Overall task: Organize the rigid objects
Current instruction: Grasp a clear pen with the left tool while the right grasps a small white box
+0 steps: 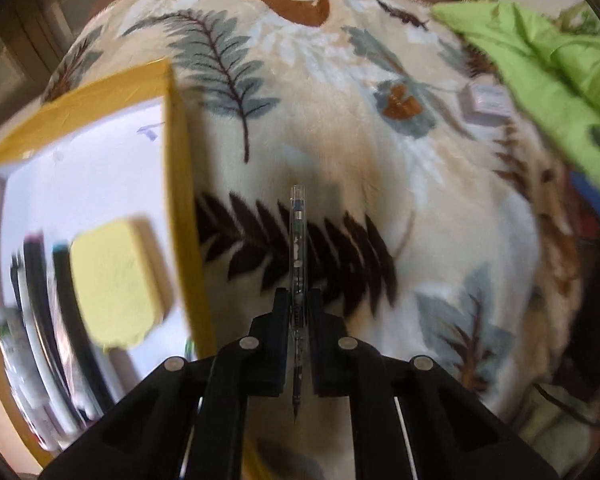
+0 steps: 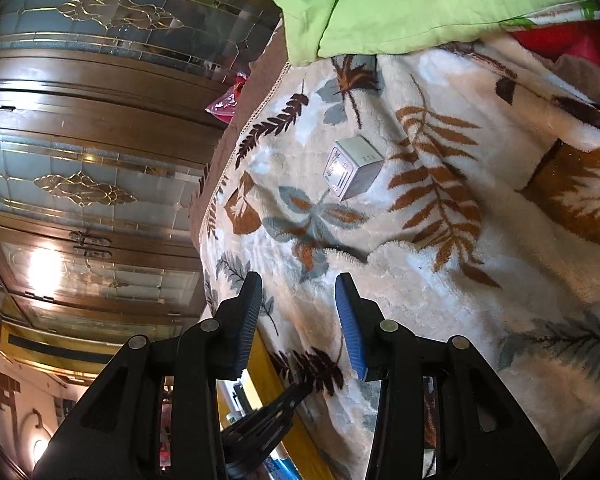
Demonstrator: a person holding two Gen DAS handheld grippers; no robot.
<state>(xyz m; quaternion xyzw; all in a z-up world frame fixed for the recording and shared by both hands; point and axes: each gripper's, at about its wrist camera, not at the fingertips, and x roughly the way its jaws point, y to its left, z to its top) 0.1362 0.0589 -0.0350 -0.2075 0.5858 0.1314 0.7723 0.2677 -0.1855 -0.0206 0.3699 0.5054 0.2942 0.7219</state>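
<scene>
My left gripper point(image 1: 299, 300) points down over the leaf-patterned blanket point(image 1: 340, 140) and is shut on a clear-barrelled pen point(image 1: 298, 240). The pen runs lengthwise between the fingers, its tip toward the camera. Just to the left lies a yellow-rimmed box point(image 1: 180, 200) holding a yellow block point(image 1: 116, 280) and several dark markers point(image 1: 40, 300). My right gripper point(image 2: 298, 284) hovers open over the same blanket, its blue pads empty. A small white cube-shaped box point(image 2: 352, 168) lies ahead of it, also seen as the white box point(image 1: 486, 102) at the upper right. The left gripper point(image 2: 300, 390) shows low in the right wrist view.
A crumpled green cloth point(image 1: 548, 72) lies along the blanket's edge by the white box, and this green cloth point(image 2: 400, 4) fills the top of the right wrist view. A wooden cabinet with patterned glass doors point(image 2: 92, 140) stands beyond the bed's edge.
</scene>
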